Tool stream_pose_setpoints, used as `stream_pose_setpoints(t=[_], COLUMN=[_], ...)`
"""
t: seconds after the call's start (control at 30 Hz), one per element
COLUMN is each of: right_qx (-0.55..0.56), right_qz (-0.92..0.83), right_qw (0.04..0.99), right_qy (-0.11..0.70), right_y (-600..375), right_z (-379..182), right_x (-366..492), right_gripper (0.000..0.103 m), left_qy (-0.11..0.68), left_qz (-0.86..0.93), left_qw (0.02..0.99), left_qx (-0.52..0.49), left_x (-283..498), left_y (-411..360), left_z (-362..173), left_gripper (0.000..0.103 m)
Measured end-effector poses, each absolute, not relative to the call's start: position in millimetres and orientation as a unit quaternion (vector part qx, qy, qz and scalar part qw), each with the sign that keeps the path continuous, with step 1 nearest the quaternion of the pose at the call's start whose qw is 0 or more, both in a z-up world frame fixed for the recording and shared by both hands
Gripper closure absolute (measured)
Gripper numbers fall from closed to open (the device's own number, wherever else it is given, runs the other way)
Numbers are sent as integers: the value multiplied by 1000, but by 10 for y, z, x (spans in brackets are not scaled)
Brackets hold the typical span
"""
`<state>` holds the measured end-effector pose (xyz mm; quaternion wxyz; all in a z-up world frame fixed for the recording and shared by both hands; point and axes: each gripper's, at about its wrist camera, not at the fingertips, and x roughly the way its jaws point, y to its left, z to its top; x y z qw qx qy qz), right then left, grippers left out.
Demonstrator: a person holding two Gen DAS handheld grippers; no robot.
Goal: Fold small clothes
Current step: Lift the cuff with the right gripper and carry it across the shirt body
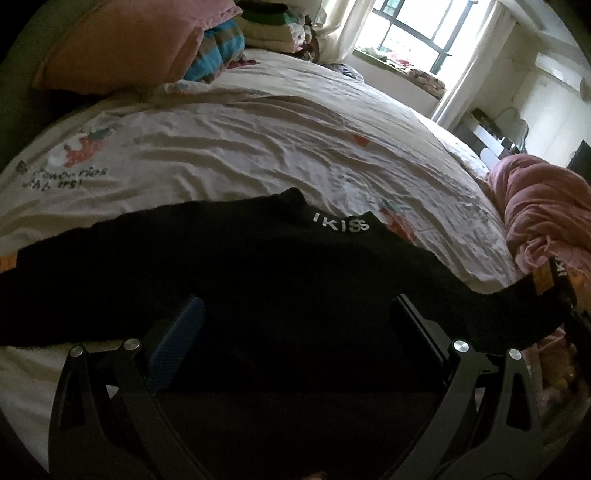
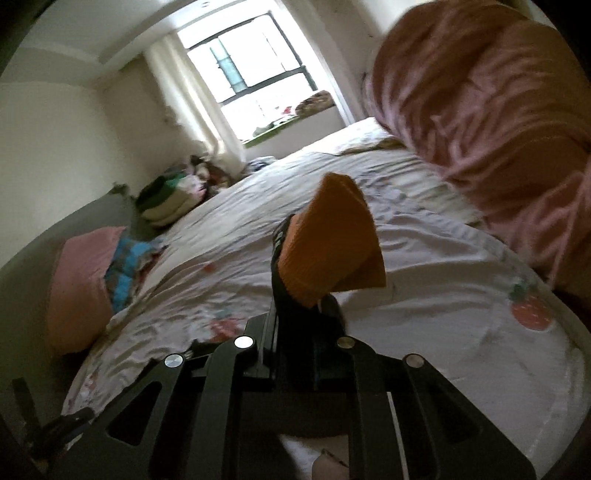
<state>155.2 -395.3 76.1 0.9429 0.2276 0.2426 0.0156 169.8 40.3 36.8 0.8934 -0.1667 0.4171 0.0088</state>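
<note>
A black knitted garment (image 1: 258, 258) with white "IKISS" lettering on its band lies stretched across the white printed bed sheet (image 1: 240, 140). My left gripper (image 1: 299, 317) hovers over it, jaws wide apart, the black cloth spreading under and between the fingers. The cloth's right end (image 1: 554, 284), lettered and with orange on it, is lifted at the picture's edge. In the right wrist view my right gripper (image 2: 299, 306) is shut on that black cloth, and an orange ribbed part (image 2: 328, 236) stands up above the fingertips, off the sheet (image 2: 443, 314).
A bunched pink blanket (image 1: 546, 206) (image 2: 480, 92) lies on the bed's right side. An orange-pink pillow (image 1: 122, 44) (image 2: 77, 280) and a stack of folded clothes (image 1: 273, 29) (image 2: 170, 199) sit at the far side by the window (image 2: 255, 62).
</note>
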Motion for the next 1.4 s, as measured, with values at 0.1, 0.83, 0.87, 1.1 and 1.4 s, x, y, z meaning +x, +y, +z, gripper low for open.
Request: stream_pose_setpoints(t=[0.1,0.83,0.87,1.1,1.4], right_qx=[212,96,94,49,22], right_qz=[36,159,161,185,219], right_qw=[946,939,938,925,902], right_qy=[244,291,292,328,372], right_y=[-3735,-1923,-1881,-1358,-1048], right_z=[824,639,617,281,-24], right_x=[1572,1797,1805,1861,1838], right_gripper=[91,92,92,92,84], left_qy=[420,414,414,418,430], left_qz=[3,-66,-66,-81,-110], left_qw=[890,841,840,823,802], left_qx=[-179,-342,-344,-376,-401], left_x=[1693,1651,1653,1680,1752], left_y=[453,1013,1024,1106,1043], left_z=[339,97,82,-74,-242], left_gripper=[9,9,9,9,9])
